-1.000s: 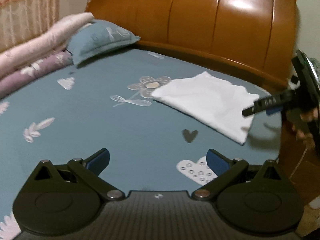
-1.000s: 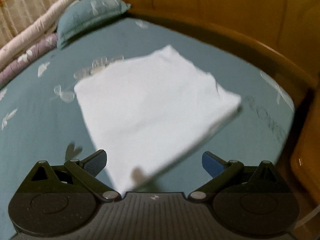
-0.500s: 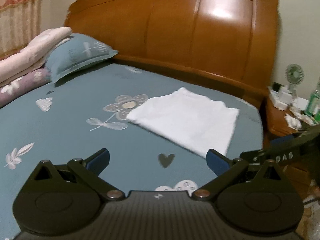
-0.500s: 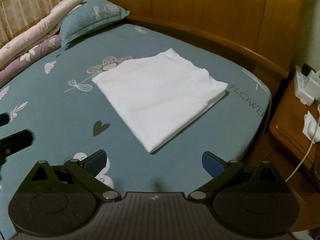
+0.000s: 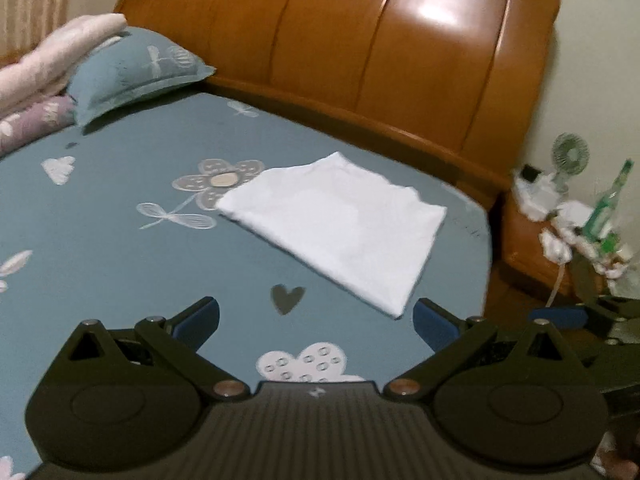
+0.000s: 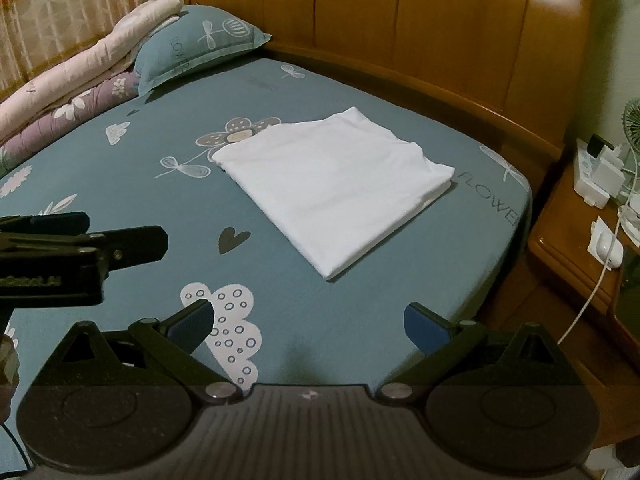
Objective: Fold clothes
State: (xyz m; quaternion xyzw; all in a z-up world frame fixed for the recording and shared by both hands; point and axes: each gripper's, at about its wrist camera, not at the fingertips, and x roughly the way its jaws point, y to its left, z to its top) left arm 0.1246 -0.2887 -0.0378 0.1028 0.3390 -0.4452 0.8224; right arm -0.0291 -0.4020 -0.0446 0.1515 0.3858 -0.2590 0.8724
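A white garment (image 5: 340, 226) (image 6: 334, 186) lies folded into a flat rectangle on the blue patterned bed sheet (image 5: 120, 264) (image 6: 352, 312), near the bed's right side. My left gripper (image 5: 316, 320) is open and empty, held back from the garment's near corner. My right gripper (image 6: 306, 322) is also open and empty, well short of the garment. The left gripper's dark body (image 6: 76, 256) shows at the left edge of the right wrist view. Part of the right gripper (image 5: 580, 316) shows at the right edge of the left wrist view.
A wooden headboard (image 5: 400, 56) (image 6: 420, 28) stands behind the bed. A blue pillow (image 5: 132, 68) (image 6: 196, 48) and rolled quilts (image 6: 68, 92) lie at the far left. A wooden nightstand (image 6: 580, 248) with a small fan (image 5: 570, 156), chargers and cables stands to the right.
Both grippers have pulled back and up from the folded garment, which now lies free on the sheet. The right gripper no longer hovers over the cloth.
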